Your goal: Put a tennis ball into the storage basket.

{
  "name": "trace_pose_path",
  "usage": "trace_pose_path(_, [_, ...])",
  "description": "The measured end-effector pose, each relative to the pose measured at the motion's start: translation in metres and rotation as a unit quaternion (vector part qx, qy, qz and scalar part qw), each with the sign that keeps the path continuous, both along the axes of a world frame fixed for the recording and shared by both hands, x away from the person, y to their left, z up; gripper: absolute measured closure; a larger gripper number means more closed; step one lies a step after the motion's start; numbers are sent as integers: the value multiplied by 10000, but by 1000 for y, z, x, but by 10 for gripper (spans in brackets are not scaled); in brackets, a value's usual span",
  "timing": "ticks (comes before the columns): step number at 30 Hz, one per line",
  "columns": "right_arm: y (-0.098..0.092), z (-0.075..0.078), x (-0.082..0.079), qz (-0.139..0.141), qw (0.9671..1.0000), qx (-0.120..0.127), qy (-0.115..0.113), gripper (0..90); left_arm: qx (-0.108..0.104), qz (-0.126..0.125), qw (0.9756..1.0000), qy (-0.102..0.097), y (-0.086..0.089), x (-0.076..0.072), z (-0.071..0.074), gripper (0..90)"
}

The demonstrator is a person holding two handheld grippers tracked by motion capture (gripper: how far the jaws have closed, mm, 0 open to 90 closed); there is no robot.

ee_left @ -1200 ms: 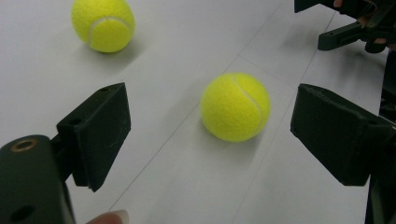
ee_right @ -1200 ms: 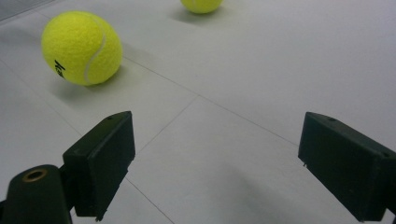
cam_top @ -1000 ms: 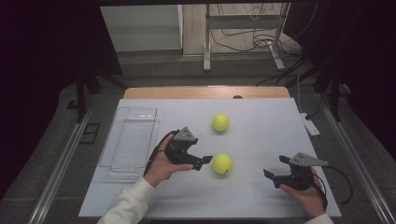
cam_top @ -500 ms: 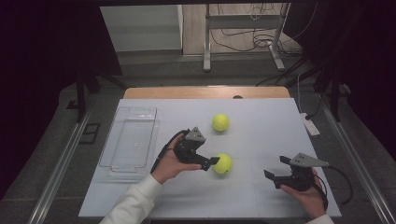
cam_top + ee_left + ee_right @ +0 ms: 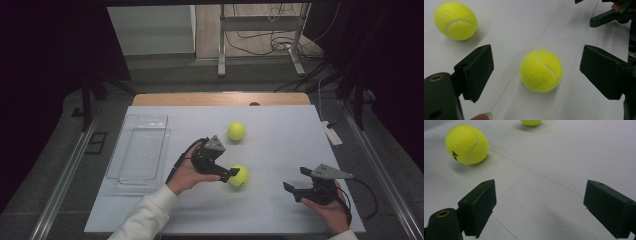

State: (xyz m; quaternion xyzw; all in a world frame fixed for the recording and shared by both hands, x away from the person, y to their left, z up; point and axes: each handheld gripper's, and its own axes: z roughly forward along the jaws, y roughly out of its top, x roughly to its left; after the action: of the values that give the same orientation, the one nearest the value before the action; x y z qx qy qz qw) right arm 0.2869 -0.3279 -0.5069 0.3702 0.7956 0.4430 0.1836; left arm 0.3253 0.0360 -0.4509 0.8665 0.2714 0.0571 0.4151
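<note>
The left tool (image 5: 233, 173) sits at the centre of the frame, jaws spread wide and clenching nothing. The near tennis ball (image 5: 239, 175) lies on the white bench (image 5: 280, 135) just ahead of those jaws; in the left gripper view the same ball (image 5: 541, 70) rests between the two black pads with bare bench showing on either side, touching neither. The far tennis ball (image 5: 236, 131) lies well apart, toward the upper centre, with open surface all round it. A clear plastic tray (image 5: 138, 152) lies along the left side, close to that edge. The right tool (image 5: 295, 183) hangs at the lower right, near the bench's front and right edges, jaws released wide over bare bench. Between the two tools the surface is free.
</note>
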Motion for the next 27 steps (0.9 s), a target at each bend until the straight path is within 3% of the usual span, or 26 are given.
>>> trace_pose_path(17, [0, 0, 0, -3, 10000, 18, 12, 113, 52, -69, 10000, -18, -14, 6, 3, 129])
trace_pose_path(27, [0, 0, 0, -6, 10000, 30, 24, 113, 268, -78, 9996, 31, -21, 12, -3, 127])
